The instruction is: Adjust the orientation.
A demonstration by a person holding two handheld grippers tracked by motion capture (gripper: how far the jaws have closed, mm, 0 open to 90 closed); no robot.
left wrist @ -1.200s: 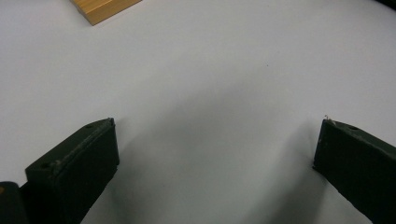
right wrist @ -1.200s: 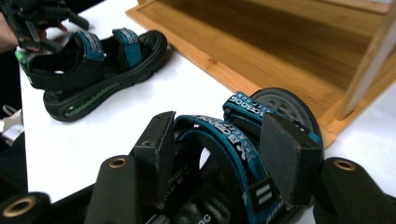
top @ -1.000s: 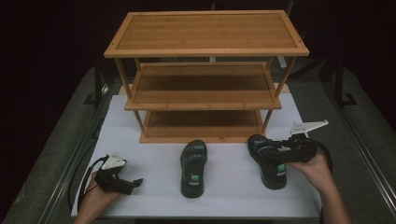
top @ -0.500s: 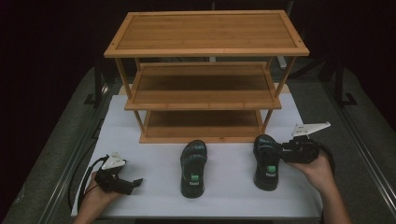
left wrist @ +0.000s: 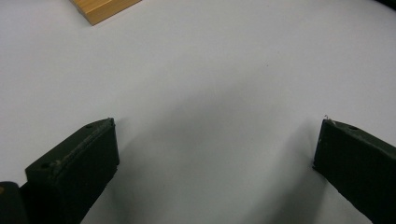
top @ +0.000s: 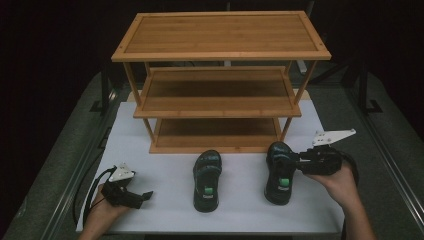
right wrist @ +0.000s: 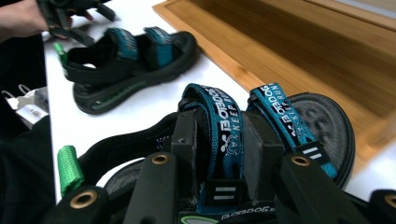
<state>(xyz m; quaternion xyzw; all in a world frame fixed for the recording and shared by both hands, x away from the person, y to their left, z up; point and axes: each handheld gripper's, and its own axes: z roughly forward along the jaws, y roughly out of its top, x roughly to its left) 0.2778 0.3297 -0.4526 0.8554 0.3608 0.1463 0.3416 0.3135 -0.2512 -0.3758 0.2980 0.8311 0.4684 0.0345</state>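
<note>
Room: dark, nothing readable past the table edges. Grey-green table (top: 60, 165) runs under everything, metal rails along its left and right sides in the high view. White mat (top: 165, 150) lies on it, takes most of the centre, bare and clean where it shows; in the left gripper view it is plain white between the jaws.

Bamboo shoe rack (top: 220, 35), three tiers, stands at 12 o'clock on the mat, bottom shelf open toward the person. One corner of it shows in the left gripper view at 11 o'clock (left wrist: 100, 9).

Two black sandals with teal straps in front of the rack. Middle sandal (top: 206, 179) at 6 o'clock from the rack, flat on the mat, toe toward the rack, untouched; in the right gripper view at 10 o'clock (right wrist: 126, 60). Right sandal (top: 279, 172) at 5 o'clock from the rack, just in front of the bottom shelf, green heel loop toward the person.

Right gripper (top: 302, 161) comes in from 3 o'clock, level, jaws have just been closing and now pinch the right sandal's rear teal strap (right wrist: 224, 140), one jaw each side.

Left gripper (top: 142, 196) at 8 o'clock on the mat, well apart from both sandals, jaws spread wide, nothing between them, resting low over the white mat.
</note>
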